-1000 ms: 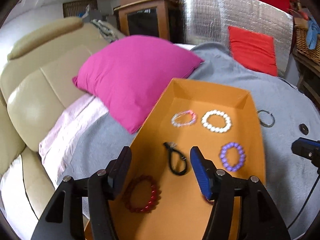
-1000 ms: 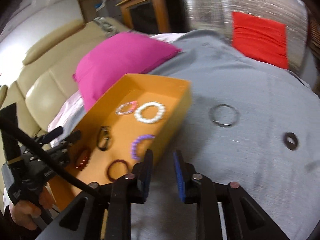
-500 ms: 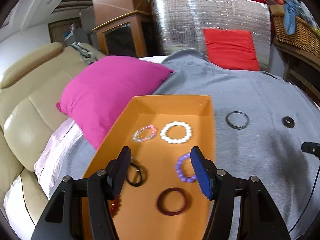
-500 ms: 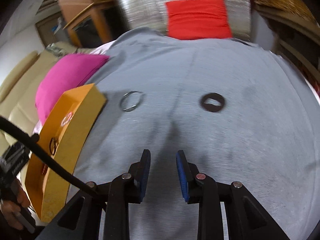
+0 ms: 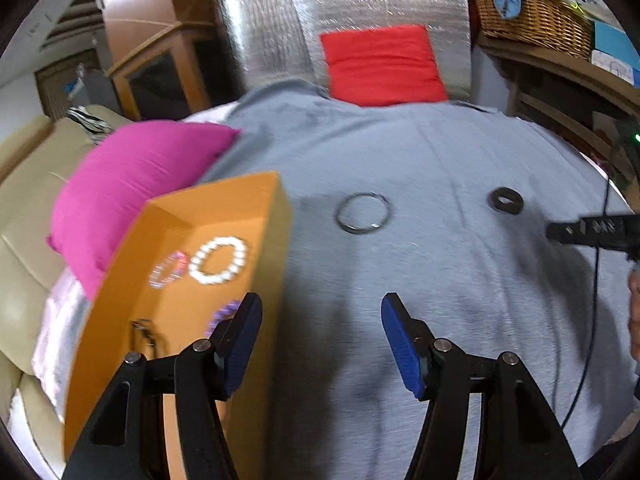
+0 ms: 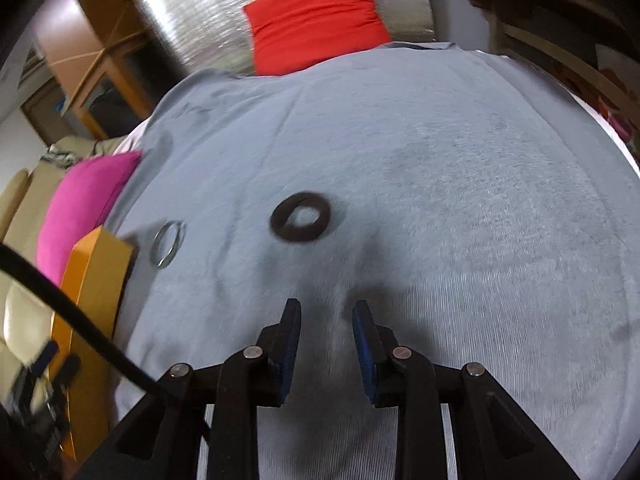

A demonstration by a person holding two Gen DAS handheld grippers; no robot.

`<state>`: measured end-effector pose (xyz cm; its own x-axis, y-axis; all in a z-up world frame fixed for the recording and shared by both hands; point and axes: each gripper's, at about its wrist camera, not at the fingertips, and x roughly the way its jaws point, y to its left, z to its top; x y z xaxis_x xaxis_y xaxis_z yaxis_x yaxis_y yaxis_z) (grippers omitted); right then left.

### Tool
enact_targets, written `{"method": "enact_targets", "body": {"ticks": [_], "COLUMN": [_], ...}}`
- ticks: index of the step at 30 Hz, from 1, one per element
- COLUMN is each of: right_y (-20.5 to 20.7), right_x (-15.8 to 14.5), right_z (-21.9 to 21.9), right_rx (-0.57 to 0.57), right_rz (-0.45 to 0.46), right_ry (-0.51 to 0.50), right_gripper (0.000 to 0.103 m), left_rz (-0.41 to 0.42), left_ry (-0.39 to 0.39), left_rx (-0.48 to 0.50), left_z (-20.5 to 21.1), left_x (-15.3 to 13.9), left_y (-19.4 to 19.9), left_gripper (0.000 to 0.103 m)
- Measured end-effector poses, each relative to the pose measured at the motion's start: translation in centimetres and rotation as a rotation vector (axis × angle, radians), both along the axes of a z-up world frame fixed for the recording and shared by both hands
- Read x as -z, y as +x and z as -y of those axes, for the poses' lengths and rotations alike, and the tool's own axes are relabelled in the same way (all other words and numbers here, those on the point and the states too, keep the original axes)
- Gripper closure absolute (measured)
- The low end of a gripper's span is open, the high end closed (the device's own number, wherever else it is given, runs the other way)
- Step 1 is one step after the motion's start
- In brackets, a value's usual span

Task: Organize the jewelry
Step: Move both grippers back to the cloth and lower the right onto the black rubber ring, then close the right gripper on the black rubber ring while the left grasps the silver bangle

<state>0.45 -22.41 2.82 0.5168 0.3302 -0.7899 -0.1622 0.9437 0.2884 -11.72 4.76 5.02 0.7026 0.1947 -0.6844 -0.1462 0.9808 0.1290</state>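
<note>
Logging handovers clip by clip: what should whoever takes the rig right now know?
Left tongs: open, empty, over the grey cloth beside the orange tray.
Right tongs: narrowly open, empty, pointing at the dark ring.
Done: white bead bracelet, pink bracelet and others lie in the tray.
Left: metal bangle and dark ring, both on the cloth.
</note>
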Motion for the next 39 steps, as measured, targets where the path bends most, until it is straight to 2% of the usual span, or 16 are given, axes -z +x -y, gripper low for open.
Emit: {"method": "enact_targets", "body": {"ticks": [7,13,14,16,18,24,26,27,29,33,35,39], "right_y": [4.1,6.6,6.7,6.4,5.8,4.9,4.4,4.2,3.8,3.3,3.3,3.3], "right_x": [0.4,1.2,1.2,0.9,0.7,0.5,0.5,0.6,0.7,0.4,0.4,0.5], "right_z": [-1.0,-2.7,-3.2,-3.8,-3.9,-1.9,-0.9,-0.5,0.2,2.7,3.6,4.3], "right_rx": [0.054,0.081,0.068,0.041,0.024,0.011,0.011,0.011,0.009,0.021,0.025,0.026], "right_rz": [0.016,0.082,0.091,0.109,0.117,0.086,0.071,0.065,0.055,0.061,0.055,0.049], "right_ry": [0.03,-0.092,-0.127,-0.184,-0.213,-0.149,-0.124,-0.114,-0.101,-0.048,-0.02,-0.024], "right_gripper": [0.073,0.073,0.075,0.09,0.094,0.094,0.094,0.094,0.094,0.094,0.094,0.094], "left_rz": [-0.026,-0.047,-0.049,-0.052,-0.048,-0.038,-0.026,-0.021,-0.03,-0.067,-0.103,-0.106], "left_ry": [-0.031,-0.002,0.001,-0.014,-0.049,-0.171,-0.231,-0.251,-0.278,-0.268,-0.287,-0.284], "left_rx": [-0.025,-0.02,-0.023,-0.032,-0.037,-0.048,-0.064,-0.068,-0.093,-0.123,-0.141,-0.17], "left_z": [0.2,-0.1,-0.3,-0.6,-0.9,-0.8,-0.8,-0.8,-0.6,0.0,-0.1,-0.8], "left_x": [1.4,2.2,2.3,2.2,2.0,1.5,1.4,1.4,1.9,3.2,4.1,5.1], "left_y": [2.5,3.3,3.4,3.6,3.9,5.4,6.7,7.4,9.0,12.0,13.6,14.9], "left_gripper": [0.04,0.04,0.04,0.04,0.04,0.04,0.036,0.029,0.027,0.027,0.027,0.027]}}
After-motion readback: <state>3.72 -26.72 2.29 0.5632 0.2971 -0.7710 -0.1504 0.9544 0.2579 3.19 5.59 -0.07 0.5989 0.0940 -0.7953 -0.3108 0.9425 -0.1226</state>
